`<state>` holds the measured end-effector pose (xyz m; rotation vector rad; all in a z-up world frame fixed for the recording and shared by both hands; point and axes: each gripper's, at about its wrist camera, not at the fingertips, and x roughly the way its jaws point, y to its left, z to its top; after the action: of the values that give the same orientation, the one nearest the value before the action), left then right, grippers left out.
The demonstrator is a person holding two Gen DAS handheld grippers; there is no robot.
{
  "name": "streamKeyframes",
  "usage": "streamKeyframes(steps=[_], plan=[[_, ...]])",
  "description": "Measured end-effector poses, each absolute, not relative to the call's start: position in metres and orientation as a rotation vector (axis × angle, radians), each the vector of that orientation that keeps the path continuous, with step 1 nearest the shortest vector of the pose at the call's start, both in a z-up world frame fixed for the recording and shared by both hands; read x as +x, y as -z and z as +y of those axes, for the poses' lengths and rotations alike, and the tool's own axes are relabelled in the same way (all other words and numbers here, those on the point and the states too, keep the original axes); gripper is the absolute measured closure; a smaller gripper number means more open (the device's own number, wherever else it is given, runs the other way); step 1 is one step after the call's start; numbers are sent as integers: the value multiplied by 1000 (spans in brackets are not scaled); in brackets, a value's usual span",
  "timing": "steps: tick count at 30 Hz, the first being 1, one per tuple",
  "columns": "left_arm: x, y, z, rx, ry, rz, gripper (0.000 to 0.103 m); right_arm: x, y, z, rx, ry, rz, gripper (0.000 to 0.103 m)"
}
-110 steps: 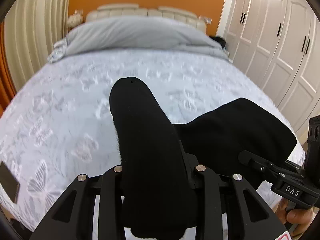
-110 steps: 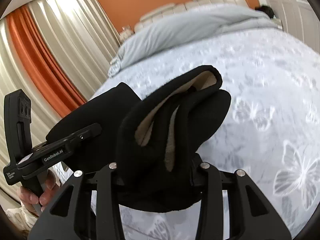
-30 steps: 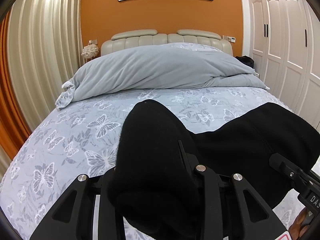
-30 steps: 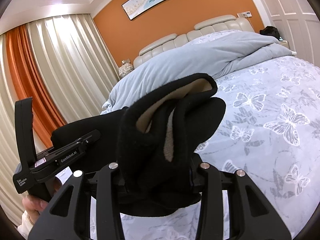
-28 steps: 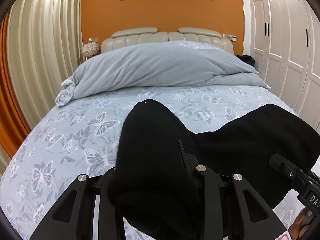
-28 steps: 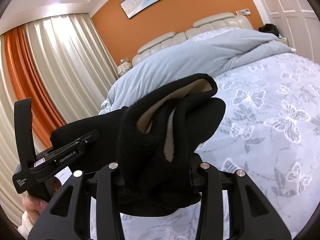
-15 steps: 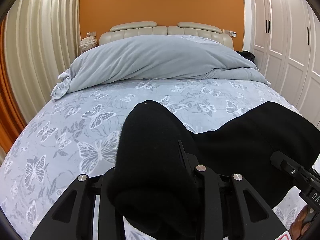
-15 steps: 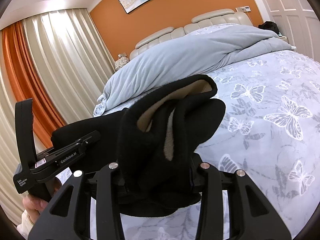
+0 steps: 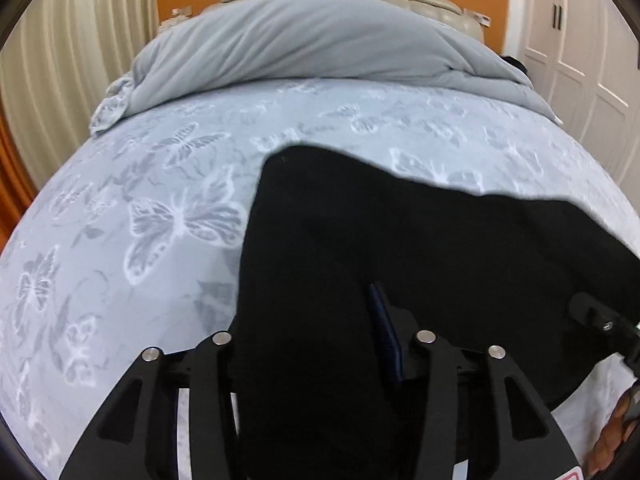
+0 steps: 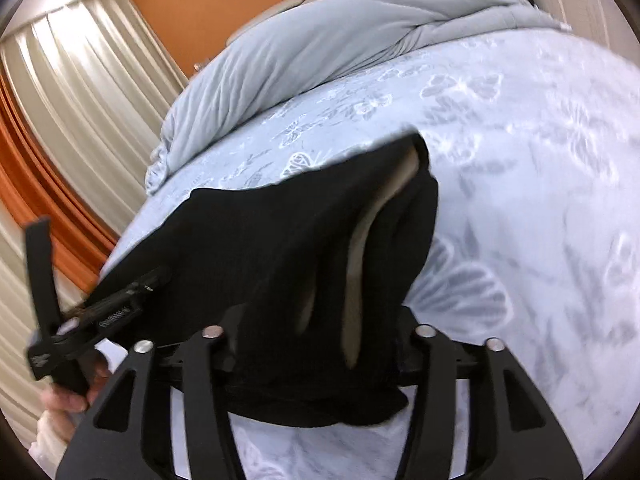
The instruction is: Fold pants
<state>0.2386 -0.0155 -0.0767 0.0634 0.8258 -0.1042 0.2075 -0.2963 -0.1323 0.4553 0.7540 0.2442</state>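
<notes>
Broadly, the bed (image 9: 120, 264) filled both views, its pale sheet printed with white butterflies and reaching from the lower left to the right edge of each frame. A grey duvet (image 9: 312, 40) lay heaped across the top of the left wrist frame, and ran from upper right down toward centre left in the right wrist frame (image 10: 320, 52). Cream curtains (image 10: 80, 92) with an orange band filled the upper left of the right wrist view; white wardrobe doors (image 9: 580, 52) stood at the upper right of the left wrist view, beside an orange wall.

The black pants (image 9: 400, 248) spread over the centre and right of the left wrist frame, their far edge over the sheet. In the right wrist frame the pants (image 10: 280, 240) ran from centre to lower left, a beige lining showing in the folds right of centre.

The left gripper (image 9: 320, 356) at bottom centre was clamped on the pants, cloth bunched between its fingers. The right gripper (image 10: 316, 360) likewise pinched the pants at bottom centre of its frame. Each gripper's body also appeared at the lower edge of the other's view, with a bit of a hand (image 10: 68, 396) on it.
</notes>
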Motion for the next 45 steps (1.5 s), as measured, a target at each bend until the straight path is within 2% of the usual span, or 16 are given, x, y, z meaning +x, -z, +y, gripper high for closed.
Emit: streamKeyframes(steps=[3, 5, 6, 12, 14, 16, 21, 24, 26, 27, 32, 35, 36, 39, 42, 45], plan=[[238, 73, -13, 13, 135, 824, 38, 210, 135, -300, 526, -278, 783, 37], [241, 75, -7, -65, 167, 855, 56, 211, 136, -303, 569, -281, 796, 60], [242, 73, -2, -81, 147, 863, 70, 209, 130, -304, 595, -294, 793, 63], [203, 21, 12, -167, 229, 870, 76, 155, 74, -296, 523, -365, 781, 64], [179, 18, 15, -133, 215, 885, 65, 139, 86, -296, 520, -347, 820, 50], [160, 38, 13, -37, 143, 929, 38, 124, 119, -300, 531, -255, 919, 40], [128, 35, 38, -59, 80, 945, 37, 90, 107, -324, 632, -202, 875, 39], [116, 4, 62, -154, 39, 891, 17, 64, 71, -330, 552, -108, 733, 24], [117, -8, 65, -150, 7, 865, 17, 64, 48, -314, 443, -119, 667, 24], [122, -11, 58, -134, -8, 871, 17, 70, 42, -302, 413, -164, 666, 26], [161, 0, 5, -72, 123, 899, 17, 143, 53, -237, 291, -361, 808, 78], [191, 37, -11, 68, 1, 947, 17, 185, 93, -271, 277, -101, 885, 86], [194, 45, -8, 77, -43, 952, 20, 186, 102, -293, 332, -44, 894, 102], [194, 58, 12, 39, -22, 977, 20, 177, 88, -316, 444, -24, 875, 99], [190, 61, 20, 59, -30, 955, 17, 175, 62, -278, 278, -138, 808, 99], [187, 60, 17, 102, -44, 947, 17, 194, 99, -290, 270, -27, 919, 98]])
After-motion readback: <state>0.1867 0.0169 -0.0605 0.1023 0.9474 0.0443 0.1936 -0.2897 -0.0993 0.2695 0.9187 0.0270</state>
